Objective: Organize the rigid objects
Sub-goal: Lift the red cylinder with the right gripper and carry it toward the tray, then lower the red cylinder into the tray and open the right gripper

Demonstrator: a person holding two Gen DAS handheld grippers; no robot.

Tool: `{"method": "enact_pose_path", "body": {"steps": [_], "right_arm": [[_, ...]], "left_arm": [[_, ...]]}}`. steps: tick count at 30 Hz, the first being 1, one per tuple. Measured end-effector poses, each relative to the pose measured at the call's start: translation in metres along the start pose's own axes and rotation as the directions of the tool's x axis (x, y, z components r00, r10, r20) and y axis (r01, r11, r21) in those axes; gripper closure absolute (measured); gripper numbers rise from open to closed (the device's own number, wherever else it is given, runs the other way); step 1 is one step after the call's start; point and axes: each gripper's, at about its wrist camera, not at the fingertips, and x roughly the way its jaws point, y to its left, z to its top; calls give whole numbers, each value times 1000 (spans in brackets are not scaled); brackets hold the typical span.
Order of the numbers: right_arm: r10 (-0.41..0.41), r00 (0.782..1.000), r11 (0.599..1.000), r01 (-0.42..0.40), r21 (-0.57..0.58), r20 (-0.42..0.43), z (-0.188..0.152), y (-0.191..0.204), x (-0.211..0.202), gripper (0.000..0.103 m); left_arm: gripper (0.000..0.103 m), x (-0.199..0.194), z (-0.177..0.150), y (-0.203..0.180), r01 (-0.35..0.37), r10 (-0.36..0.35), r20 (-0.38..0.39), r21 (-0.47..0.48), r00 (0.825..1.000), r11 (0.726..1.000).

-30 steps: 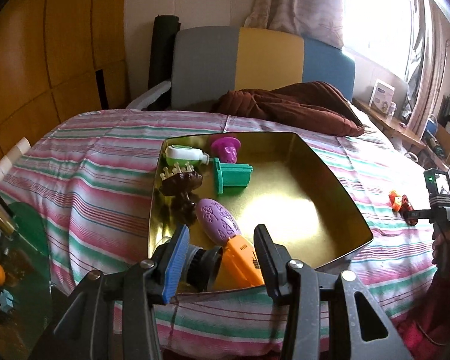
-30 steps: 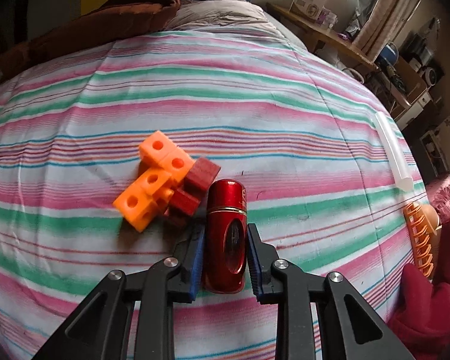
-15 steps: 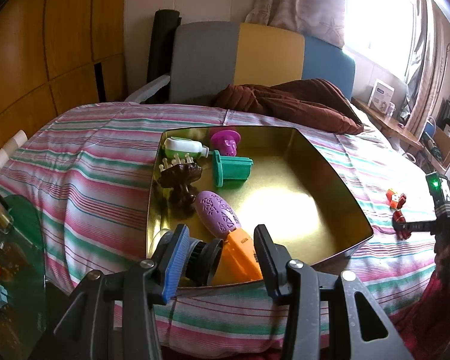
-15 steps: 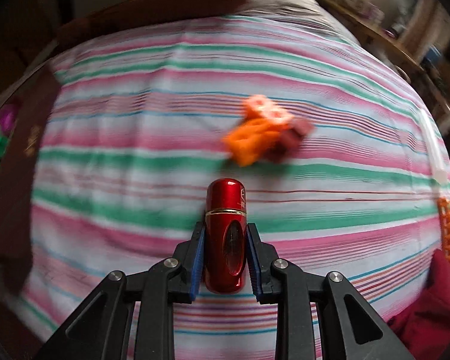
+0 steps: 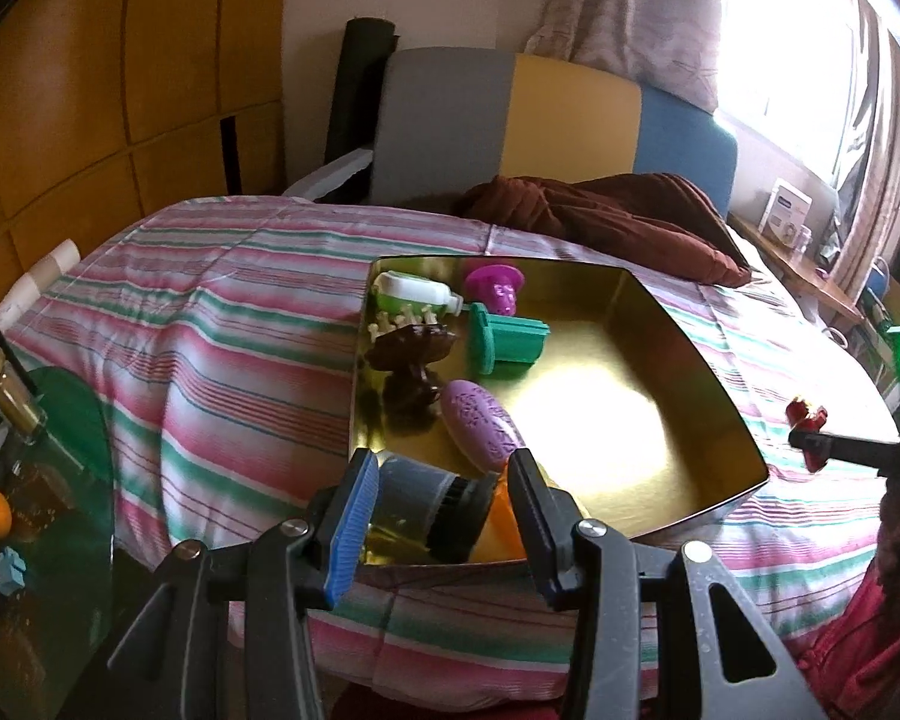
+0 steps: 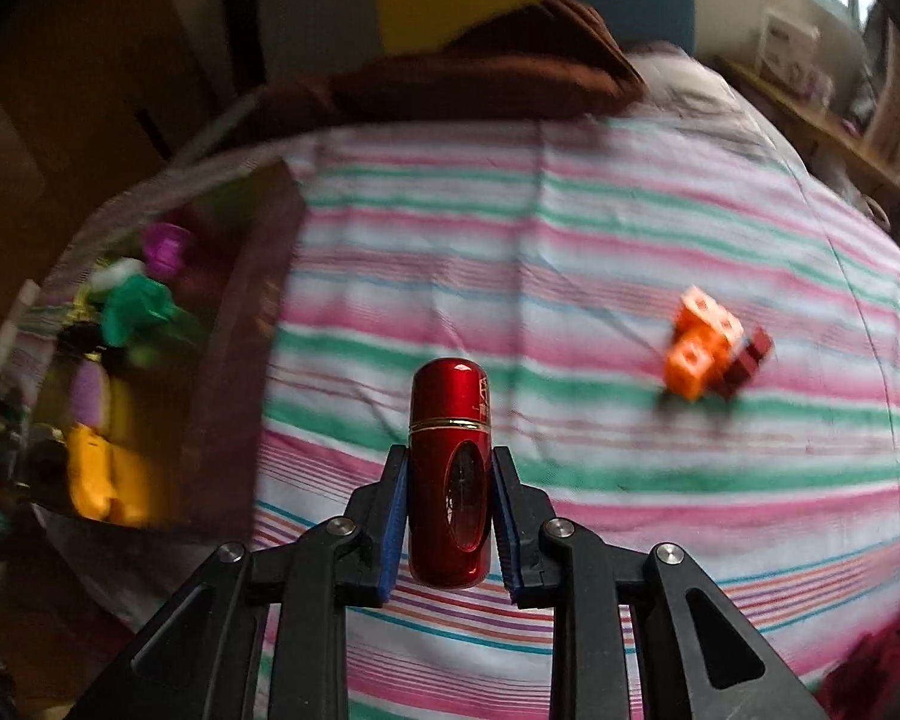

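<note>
Left wrist view: left gripper [image 5: 438,516] hovers at the near rim of the gold tray [image 5: 744,450] on the striped bed [image 5: 210,330], jaws part open with nothing pinched; a grey cylinder [image 5: 426,504] and an orange piece [image 5: 501,531] sit in the tray behind the gap, not gripped. Also in the tray: purple oval [image 5: 480,426], green tub [image 5: 507,345], brown brush [image 5: 411,348], white-green bottle [image 5: 411,294], magenta figure [image 5: 495,285]. Right side of the tray floor is bare. Right wrist view: right gripper [image 6: 449,516] is clamped on the red capsule [image 6: 449,468], lifted clear of the bed, tray off to the left, orange-and-maroon blocks [image 6: 711,351] still on the bed to the right. Capsule's long axis runs along the fingers, domed end pointing forward and away from the camera, pads on its lower half. Risks, my read: surface is glossy and round, so it could slip or pivot in a fast swing; the overhanging tip could clip the tray wall on the way in; a release from height would roll it into the other items.
</note>
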Motion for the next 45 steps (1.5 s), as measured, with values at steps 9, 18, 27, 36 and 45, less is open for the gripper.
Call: {"method": "enact_pose_path", "body": {"steps": [9, 18, 27, 36, 45], "right_arm": [[168, 984, 974, -156, -164, 61, 32, 90, -25, 77], [288, 956, 928, -293, -228, -57, 45, 181, 17, 77], [222, 950, 940, -269, -209, -221, 44, 224, 97, 76], [258, 944, 940, -294, -170, -203, 38, 217, 94, 61], [256, 960, 940, -274, -204, -112, 33, 209, 61, 41]], "left_arm": [[58, -2, -3, 16, -27, 27, 0, -33, 1000, 999], [58, -3, -5, 31, -45, 45, -3, -68, 999, 997], [58, 8, -10, 41, -53, 51, -32, -87, 998, 995], [58, 10, -12, 44, -64, 61, -41, -100, 997, 993], [58, 2, -9, 34, -58, 56, -25, -74, 998, 996]]}}
